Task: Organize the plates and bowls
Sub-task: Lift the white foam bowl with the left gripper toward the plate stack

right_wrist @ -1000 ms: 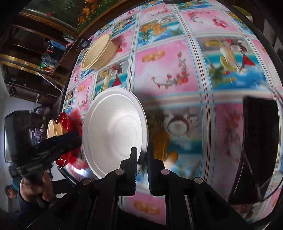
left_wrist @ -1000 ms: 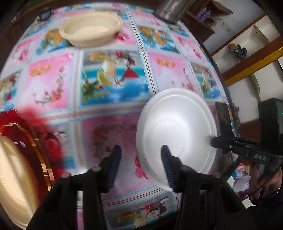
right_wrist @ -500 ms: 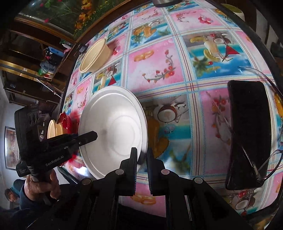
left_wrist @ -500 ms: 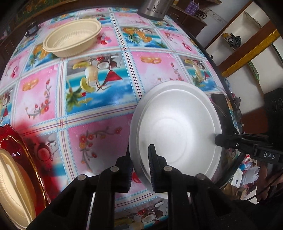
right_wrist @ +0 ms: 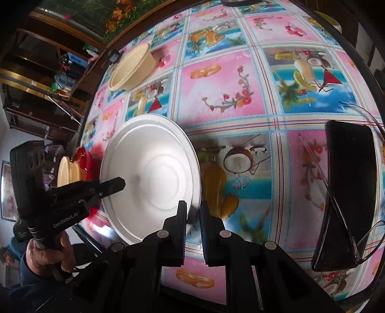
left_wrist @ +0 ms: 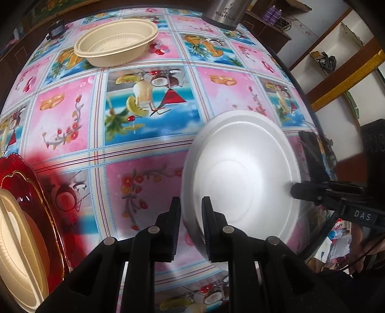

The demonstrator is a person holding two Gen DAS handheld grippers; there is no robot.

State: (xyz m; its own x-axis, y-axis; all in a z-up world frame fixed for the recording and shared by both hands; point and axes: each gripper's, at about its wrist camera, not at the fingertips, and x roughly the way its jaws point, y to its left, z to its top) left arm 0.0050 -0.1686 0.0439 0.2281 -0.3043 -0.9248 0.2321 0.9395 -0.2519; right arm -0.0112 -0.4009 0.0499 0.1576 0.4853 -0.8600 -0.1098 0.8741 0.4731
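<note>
With the left hand-held gripper [left_wrist: 190, 211] closed within the last second onto the near rim of the white plate [left_wrist: 243, 183], already clamped opposite by the right hand-held gripper [right_wrist: 193, 211], the plate on the desk [left_wrist: 149, 134] is judged ready for lifting

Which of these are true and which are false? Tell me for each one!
1. Both grippers pinch the white plate by its rim. True: the left gripper and the right gripper clamp opposite edges.
2. The cream bowl sits on the white plate. False: it stands apart, at the far side of the table.
3. A black phone lies on the table. True.
4. The red plate is empty. False: a cream dish lies on it.
5. The metal cup lies on its side. False: it stands upright by the far edge.
</note>
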